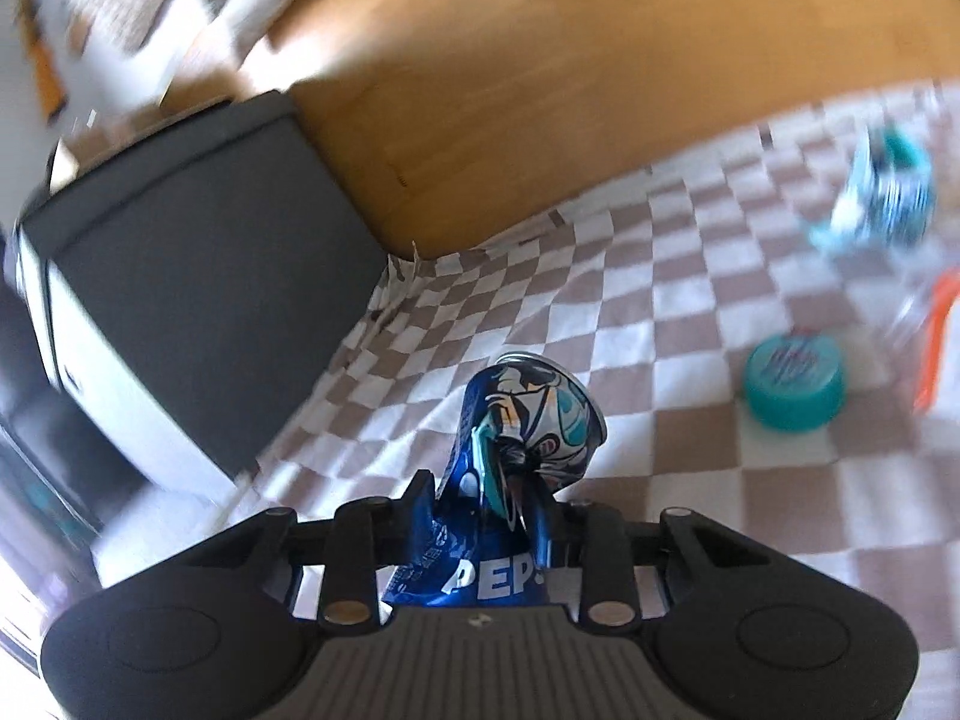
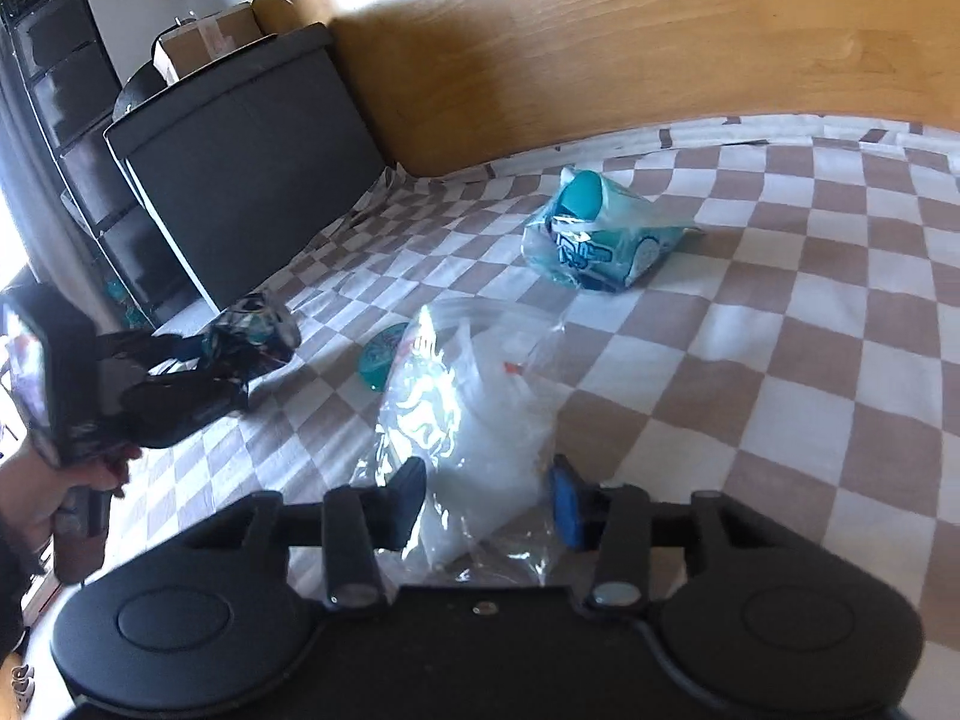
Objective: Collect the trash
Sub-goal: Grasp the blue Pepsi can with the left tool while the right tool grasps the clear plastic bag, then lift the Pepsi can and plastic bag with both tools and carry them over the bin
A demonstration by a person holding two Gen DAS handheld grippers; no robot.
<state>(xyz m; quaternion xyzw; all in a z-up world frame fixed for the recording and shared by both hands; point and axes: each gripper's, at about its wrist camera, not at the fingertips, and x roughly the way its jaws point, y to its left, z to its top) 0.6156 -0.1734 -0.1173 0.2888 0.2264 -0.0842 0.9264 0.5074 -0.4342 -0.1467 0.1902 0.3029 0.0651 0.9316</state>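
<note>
We hold a crushed blue Pepsi can [image 1: 516,468] clamped in our left tongs [image 1: 483,501], its dented top pointing forward and lifted above the checkered cloth [image 1: 630,324]; in the right wrist view the same can [image 2: 252,336] hangs in the air at the far left, gripped by the left tongs [image 2: 234,360]. Our right tongs [image 2: 489,495] stand apart on either side of a clear plastic bag [image 2: 474,414], which lies crumpled between the black finger and the blue finger; we cannot tell whether the fingers touch it. Just beyond the bag, partly behind it, a teal round lid [image 2: 375,360] lies flat on the cloth, and it also shows at the right of the left wrist view [image 1: 795,384]. Farther back a teal and white crumpled package [image 2: 600,240] rests on the cloth, well apart from the bag. The brown-and-white checkered cloth [image 2: 750,360] covers the surface up to a wooden board [image 2: 600,42] at the back, and a dark box [image 2: 252,180] stands at the cloth's left corner.
</note>
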